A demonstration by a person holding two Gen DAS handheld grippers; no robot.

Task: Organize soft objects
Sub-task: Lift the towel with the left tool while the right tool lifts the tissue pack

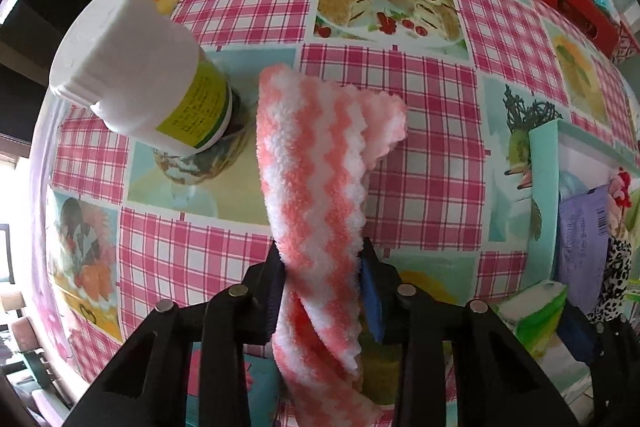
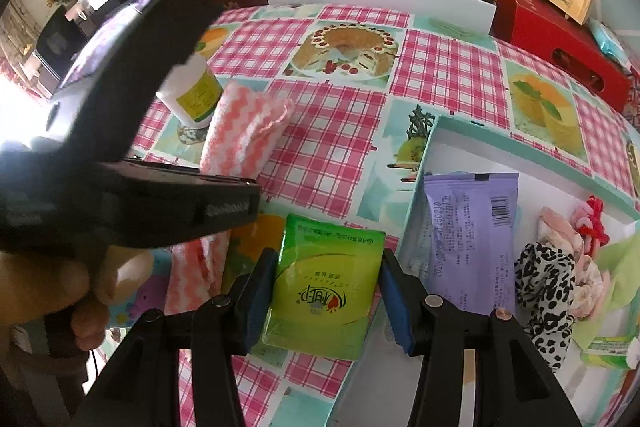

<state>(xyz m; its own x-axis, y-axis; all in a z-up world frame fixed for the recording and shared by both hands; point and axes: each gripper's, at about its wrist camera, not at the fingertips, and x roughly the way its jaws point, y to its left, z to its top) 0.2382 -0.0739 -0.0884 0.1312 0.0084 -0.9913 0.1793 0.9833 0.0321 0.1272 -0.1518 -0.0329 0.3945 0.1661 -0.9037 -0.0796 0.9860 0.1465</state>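
Left tongs [image 1: 322, 279] are clamped on a fluffy pink-and-white zigzag cloth [image 1: 316, 163], right tongs [image 2: 324, 291] on a green tissue pack [image 2: 326, 279]; neither is yet boxed in the partly filled teal-rimmed box [image 2: 532, 143].

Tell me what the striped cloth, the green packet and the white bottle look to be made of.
Striped cloth: fluffy pink-and-white microfibre or chenille, judging by its fuzzy pile and limp drape.
Green packet: thin glossy plastic film, with sheen and soft wrinkles; probably a tissue pack.
White bottle: matte, opaque, rigid plastic, it seems, with a yellow-green paper or film label.
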